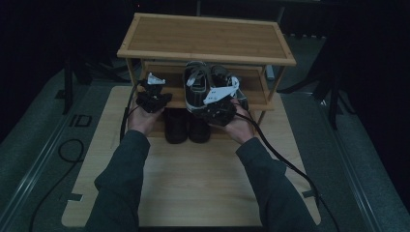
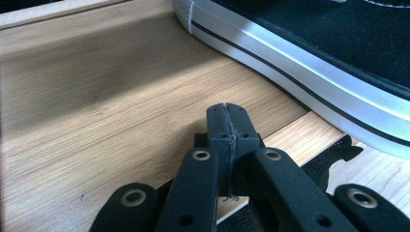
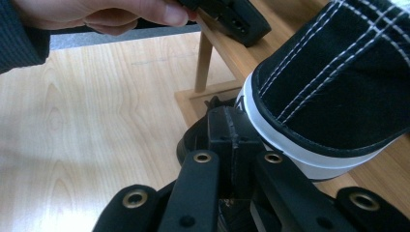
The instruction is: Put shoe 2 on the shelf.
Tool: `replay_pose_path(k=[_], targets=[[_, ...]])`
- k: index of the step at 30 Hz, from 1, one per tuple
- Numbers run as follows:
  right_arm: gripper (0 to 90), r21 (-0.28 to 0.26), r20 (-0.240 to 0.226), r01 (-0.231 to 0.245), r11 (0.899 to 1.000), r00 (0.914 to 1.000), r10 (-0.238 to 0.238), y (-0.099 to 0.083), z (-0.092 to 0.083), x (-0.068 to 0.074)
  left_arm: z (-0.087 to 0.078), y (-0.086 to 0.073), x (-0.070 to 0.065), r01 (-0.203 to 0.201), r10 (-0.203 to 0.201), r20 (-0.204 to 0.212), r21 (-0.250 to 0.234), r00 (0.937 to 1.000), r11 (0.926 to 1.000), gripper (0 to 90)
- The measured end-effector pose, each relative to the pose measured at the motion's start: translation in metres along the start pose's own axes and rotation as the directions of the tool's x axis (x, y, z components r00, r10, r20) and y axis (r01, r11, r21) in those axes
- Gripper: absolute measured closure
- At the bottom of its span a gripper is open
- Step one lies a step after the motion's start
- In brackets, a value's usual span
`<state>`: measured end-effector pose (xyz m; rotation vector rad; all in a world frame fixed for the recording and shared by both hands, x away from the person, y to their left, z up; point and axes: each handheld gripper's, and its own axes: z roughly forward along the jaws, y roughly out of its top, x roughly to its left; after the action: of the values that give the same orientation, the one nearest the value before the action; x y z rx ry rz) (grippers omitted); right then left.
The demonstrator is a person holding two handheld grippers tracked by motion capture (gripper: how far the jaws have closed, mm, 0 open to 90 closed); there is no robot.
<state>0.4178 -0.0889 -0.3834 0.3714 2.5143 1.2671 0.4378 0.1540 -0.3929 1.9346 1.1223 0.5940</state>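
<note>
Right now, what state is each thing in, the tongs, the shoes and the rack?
Left tongs: shut, empty, above the middle shelf.
Right tongs: shut, empty, beside the sneaker's heel.
Black-and-white sneaker: upright on the middle shelf, heel overhanging the front edge.
Black shoes: paired on the bottom level.
Rack top: bare.

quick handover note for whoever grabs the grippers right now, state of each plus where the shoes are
Left gripper: fingers shut, empty, over the shoe rack's middle shelf.
Right gripper: fingers shut, nothing between them, pressed beside the black-and-white sneaker's heel end.
That sneaker sits on the middle shelf, overhanging the front edge. A pair of dark shoes sits on the bottom level.
Done: nothing gripped yet. Left: probably nudging the sneaker fully onto the shelf.
</note>
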Motion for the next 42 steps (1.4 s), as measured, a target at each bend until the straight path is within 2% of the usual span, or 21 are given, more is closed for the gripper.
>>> replay_pose_path(k=[6,19,21,22,24,27,34,38,42], targets=[[90.0,-0.010,0.001,-0.006,1.000,1.0000,0.006,0.000,0.003,-0.001,0.000,0.000,0.000,0.003,-0.003,0.000,-0.001,1.0000,1.0000,90.0],[90.0,-0.019,0.066,-0.016,1.000,0.9977,0.017,0.001,0.010,-0.001,0.000,0.000,0.000,-0.001,0.001,-0.003,-0.002,1.0000,1.0000,90.0],[90.0,-0.013,0.087,-0.020,1.000,0.9960,0.021,0.003,0.012,0.000,0.000,0.000,0.000,-0.002,0.002,-0.004,-0.002,1.0000,1.0000,90.0],[90.0,-0.009,0.128,-0.027,1.000,0.9914,0.028,0.003,0.014,0.000,0.000,0.000,0.000,-0.002,0.002,-0.003,-0.004,1.0000,1.0000,90.0],[90.0,-0.012,0.147,-0.048,0.999,0.9880,0.049,0.002,0.014,-0.001,0.000,-0.001,-0.001,-0.005,0.005,-0.001,-0.005,1.0000,1.0000,90.0],[90.0,-0.001,0.152,-0.033,0.999,0.9879,0.032,0.003,0.014,0.000,0.000,-0.002,0.000,0.000,0.000,0.004,-0.014,1.0000,0.9999,90.0],[88.1,0.002,0.137,-0.045,0.999,0.9895,0.045,0.002,0.011,-0.001,0.000,-0.001,-0.001,-0.001,0.001,-0.002,-0.008,1.0000,1.0000,90.0],[88.2,0.018,0.125,-0.024,1.000,0.9920,0.022,0.000,0.007,0.001,0.000,0.001,-0.002,-0.019,0.019,-0.021,0.005,0.9996,0.9998,90.0],[90.0,0.040,0.111,0.003,0.999,0.9938,-0.008,-0.003,0.002,0.005,0.001,0.002,-0.008,-0.027,0.027,-0.039,-0.003,0.9989,0.9996,90.0]])
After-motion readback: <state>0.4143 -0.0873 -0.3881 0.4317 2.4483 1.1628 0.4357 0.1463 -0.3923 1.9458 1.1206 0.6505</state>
